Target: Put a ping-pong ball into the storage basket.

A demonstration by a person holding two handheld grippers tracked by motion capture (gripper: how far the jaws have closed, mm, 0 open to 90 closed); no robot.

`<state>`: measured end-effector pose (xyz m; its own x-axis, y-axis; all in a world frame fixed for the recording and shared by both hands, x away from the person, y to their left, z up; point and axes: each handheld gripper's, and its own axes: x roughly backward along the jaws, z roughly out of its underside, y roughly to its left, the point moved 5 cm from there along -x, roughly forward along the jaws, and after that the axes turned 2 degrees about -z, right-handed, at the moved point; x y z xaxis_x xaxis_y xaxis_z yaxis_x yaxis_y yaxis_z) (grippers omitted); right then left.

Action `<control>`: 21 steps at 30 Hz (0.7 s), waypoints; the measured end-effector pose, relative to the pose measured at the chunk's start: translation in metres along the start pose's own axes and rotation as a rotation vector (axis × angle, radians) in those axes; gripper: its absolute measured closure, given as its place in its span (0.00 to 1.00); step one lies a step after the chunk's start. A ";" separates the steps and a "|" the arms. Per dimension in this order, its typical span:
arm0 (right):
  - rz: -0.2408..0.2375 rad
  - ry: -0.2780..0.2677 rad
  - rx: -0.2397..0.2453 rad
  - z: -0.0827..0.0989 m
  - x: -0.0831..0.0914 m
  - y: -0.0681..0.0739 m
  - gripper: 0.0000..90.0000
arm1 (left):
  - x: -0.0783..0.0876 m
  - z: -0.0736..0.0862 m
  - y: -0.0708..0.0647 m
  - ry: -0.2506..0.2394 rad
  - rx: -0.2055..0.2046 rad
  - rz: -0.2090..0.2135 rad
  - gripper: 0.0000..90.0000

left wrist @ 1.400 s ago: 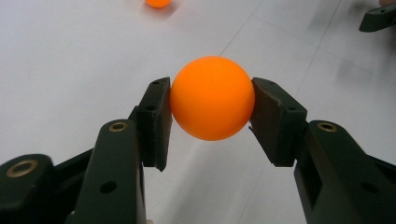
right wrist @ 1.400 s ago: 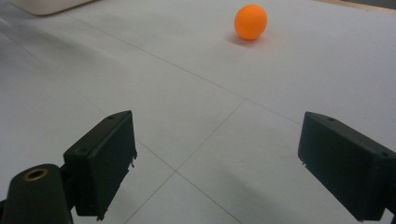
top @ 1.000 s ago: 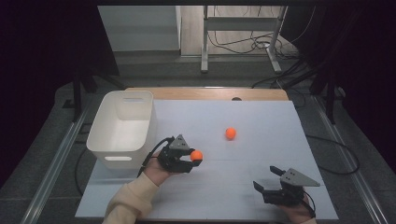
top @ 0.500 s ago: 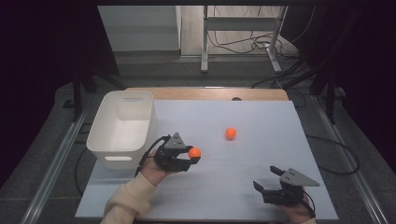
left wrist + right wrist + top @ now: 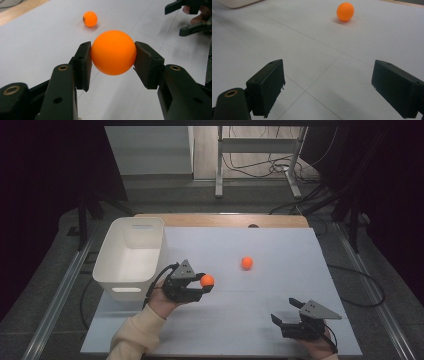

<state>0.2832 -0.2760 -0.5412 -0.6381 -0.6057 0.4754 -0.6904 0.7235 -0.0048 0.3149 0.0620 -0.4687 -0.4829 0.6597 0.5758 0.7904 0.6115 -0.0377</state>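
Note:
My left gripper (image 5: 205, 285) is shut on an orange ball (image 5: 207, 280), held just above the white table (image 5: 280, 320) a little right of the white bin (image 5: 131, 256). In the left gripper view the ball (image 5: 113, 52) sits squarely between both pads. A second orange ball (image 5: 247, 262) lies loose on the table farther back, seen also as the small ball (image 5: 90, 18) in the left gripper view and the ball (image 5: 345, 11) in the right gripper view. My right gripper (image 5: 285, 312) rests near the front right, open, with nothing between its jaws.
The white bin stands at the table's left side, its inside bare. A wooden strip (image 5: 220, 220) runs along the table's far edge. Beyond it are a metal stand (image 5: 257, 160) and cables on the floor.
The left gripper has shifted slightly toward the bin, still carrying its ball. The right gripper and the loose ball have not moved.

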 end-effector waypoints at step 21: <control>-0.003 -0.006 -0.013 -0.001 0.000 -0.001 0.13 | 0.013 -0.023 0.007 -0.036 0.004 -0.042 0.56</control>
<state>0.2844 -0.2762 -0.5406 -0.6379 -0.6100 0.4701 -0.6878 0.7259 0.0086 0.3230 0.0647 -0.4431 -0.5289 0.6488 0.5472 0.7677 0.6405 -0.0174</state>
